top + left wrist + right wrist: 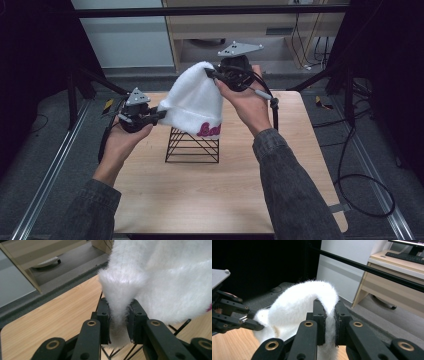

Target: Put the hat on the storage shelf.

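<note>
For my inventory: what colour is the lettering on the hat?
Pink lettering, clearest in the high view.

A: Can you read the pink lettering (208, 130) on the white hat (192, 100)?
B: Only the start; it curls round the hat's 3 o'clock side, out of sight.
A: And the black wire stand (192, 146)?
B: Its top is hidden under the hat.
A: The left claw (119, 322)?
B: Fur fills the gap between its jaws, and the frame's 6 o'clock edge cuts off its base.
A: The surface (210, 195)?
B: Sleeves cover its near corners.
</note>
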### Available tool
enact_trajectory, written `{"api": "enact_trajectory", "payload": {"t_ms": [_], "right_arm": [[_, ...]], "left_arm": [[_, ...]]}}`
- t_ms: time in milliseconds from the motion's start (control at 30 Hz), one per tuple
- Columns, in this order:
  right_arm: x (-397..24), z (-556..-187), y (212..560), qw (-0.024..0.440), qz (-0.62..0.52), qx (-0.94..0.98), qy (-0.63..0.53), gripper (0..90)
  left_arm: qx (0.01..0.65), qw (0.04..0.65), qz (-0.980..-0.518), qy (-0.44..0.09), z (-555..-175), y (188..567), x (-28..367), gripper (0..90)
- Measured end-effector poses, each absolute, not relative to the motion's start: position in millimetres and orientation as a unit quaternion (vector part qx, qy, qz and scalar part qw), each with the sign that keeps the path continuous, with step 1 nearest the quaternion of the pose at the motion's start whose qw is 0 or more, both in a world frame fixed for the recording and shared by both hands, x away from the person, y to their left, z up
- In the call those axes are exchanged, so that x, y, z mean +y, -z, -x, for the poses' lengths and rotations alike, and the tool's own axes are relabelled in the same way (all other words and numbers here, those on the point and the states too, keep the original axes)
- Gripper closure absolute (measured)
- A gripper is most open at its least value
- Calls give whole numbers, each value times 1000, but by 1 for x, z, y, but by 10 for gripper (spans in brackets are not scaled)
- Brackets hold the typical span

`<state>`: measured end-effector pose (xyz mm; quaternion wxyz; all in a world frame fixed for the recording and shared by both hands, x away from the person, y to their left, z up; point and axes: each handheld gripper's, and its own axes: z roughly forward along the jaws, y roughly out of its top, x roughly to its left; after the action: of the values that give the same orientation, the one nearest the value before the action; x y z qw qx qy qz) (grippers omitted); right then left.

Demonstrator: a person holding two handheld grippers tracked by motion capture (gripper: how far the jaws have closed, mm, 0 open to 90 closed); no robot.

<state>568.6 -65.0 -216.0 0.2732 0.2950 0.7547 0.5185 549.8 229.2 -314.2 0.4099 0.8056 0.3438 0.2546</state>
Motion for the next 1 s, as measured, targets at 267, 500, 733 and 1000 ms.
{"api": "enact_trajectory", "payload": {"t_ms": [267, 500, 733, 1000], "right_arm": [[-61, -571, 220, 270, -296, 756, -517, 829], [-59, -581, 225, 271, -300, 759, -511, 829], [-58, -587, 232, 263, -306, 756, -515, 830], [-50, -586, 235, 259, -297, 760, -517, 829]], "left_arm": [[354, 406, -802, -258, -555, 320, 231, 739], [358, 403, -802, -258, -560, 323, 231, 739], [364, 405, -799, -257, -564, 331, 235, 740], [372, 412, -791, -257, -564, 337, 242, 743]]}}
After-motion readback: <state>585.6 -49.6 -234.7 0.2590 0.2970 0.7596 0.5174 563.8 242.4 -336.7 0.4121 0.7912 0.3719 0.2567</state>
